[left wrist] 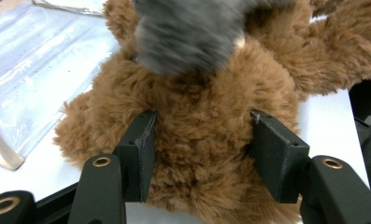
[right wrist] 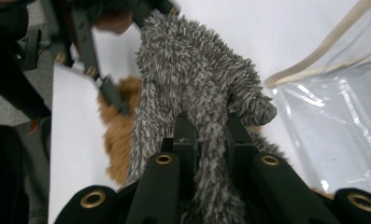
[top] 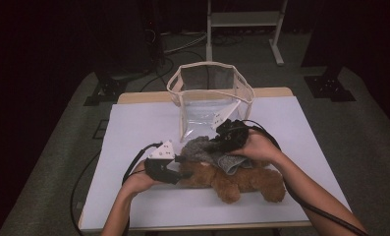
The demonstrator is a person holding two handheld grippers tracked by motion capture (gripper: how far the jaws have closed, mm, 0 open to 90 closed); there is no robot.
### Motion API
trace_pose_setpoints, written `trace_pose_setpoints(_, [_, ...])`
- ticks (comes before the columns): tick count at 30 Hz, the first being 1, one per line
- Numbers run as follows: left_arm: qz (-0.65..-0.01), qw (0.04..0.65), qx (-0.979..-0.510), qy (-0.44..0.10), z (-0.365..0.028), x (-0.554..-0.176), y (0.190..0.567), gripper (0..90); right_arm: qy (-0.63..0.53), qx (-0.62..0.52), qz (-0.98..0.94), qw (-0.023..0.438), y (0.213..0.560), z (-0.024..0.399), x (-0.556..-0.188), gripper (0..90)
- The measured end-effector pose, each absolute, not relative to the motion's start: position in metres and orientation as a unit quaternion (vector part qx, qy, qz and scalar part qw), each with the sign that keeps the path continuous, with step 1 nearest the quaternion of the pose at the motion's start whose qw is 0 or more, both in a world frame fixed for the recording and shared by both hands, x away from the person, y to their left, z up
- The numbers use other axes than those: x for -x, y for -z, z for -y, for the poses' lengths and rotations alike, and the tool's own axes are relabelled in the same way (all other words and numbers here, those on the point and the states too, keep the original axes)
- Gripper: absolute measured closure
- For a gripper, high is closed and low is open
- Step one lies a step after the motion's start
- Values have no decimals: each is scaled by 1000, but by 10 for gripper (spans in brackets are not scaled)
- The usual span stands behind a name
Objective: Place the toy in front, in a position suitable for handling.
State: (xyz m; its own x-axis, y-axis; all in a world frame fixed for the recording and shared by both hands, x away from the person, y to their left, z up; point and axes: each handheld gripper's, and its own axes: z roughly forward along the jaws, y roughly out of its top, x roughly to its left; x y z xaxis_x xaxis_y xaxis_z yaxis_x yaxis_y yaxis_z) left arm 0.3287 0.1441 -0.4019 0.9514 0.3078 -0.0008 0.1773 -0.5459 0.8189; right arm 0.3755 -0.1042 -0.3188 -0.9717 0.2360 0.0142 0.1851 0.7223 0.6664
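White tabletop, dark, perhaps carpeted floor.

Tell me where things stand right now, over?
Left gripper jaws pressing the brown plush bear. Right gripper shut on the grey fuzzy cloth. Clear bag stands open behind. Nothing blocking.

The white table carries a brown teddy bear and a clear bag.
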Motion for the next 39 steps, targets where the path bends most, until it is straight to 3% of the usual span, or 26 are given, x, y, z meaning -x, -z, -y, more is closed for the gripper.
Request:
trace_pose_setpoints(8, [-142, 457, -874, -78, -150, -329, 398, 388, -355, -120, -927, 22, 329, 103, -381, 780])
trace_pose_setpoints(11, [-137, 457, -876, -68, -147, -329, 402, 402, -354, -111, -929, 4, 329, 107, -374, 780])
trace_pose_setpoints(19, [-123, 449, -883, -62, -145, -325, 401, 428, -357, -116, -927, 11, 328, 107, -376, 780])
trace_pose_setpoints(23, [-129, 461, -875, -74, -151, -326, 395, 385, -355, -114, -928, 3, 333, 114, -369, 781])
trace_pose_setpoints(33, [-116, 454, -881, -63, -145, -324, 401, 432, -366, -113, -924, 6, 327, 106, -375, 780])
trace_pose_setpoints(36, [-124, 457, -878, -71, -149, -325, 397, 376, -356, -117, -927, -11, 335, 107, -374, 780])
trace_pose_setpoints(39, [-118, 461, -878, -58, -146, -325, 401, 386, -355, -105, -929, -26, 340, 117, -365, 781])
